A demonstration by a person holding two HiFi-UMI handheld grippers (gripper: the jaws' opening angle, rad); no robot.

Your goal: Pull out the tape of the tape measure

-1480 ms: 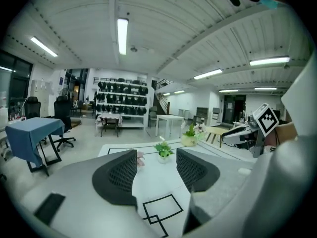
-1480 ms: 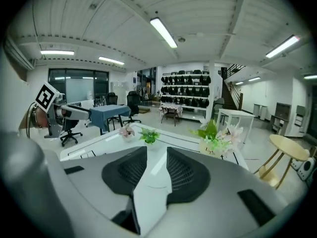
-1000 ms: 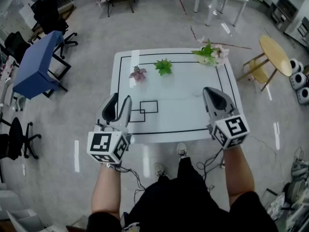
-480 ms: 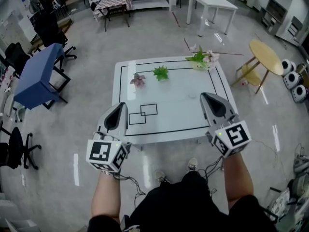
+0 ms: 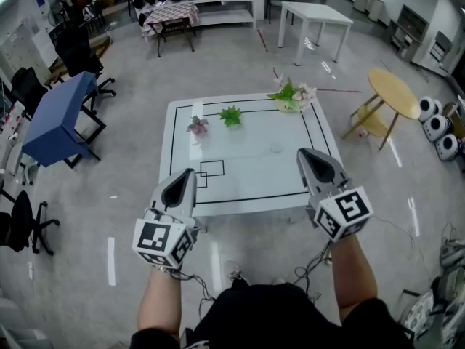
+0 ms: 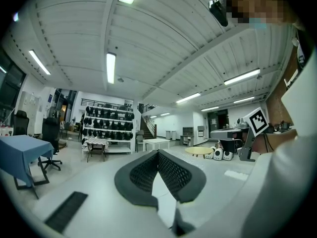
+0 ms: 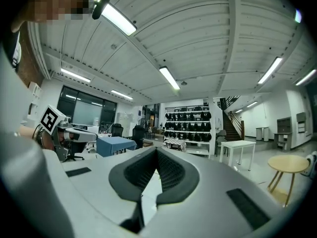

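Grey left gripper [image 5: 184, 175] and right gripper [image 5: 310, 156] hang at the white table's [image 5: 251, 167] near side, jaws closed together, empty.

A small pale object [image 5: 276, 149], too small to be identified surely, was seen lying right of centre on the white table [image 5: 240, 187].

Closed, empty right gripper [image 7: 156, 155]

Long white ceiling strip lamps [image 6: 111, 67] give bright, even light. Glare streaks the glossy white rectangular desk [image 5: 254, 166] at 10 o'clock. Fisheye bending curves every edge; both gripper views have black corners.
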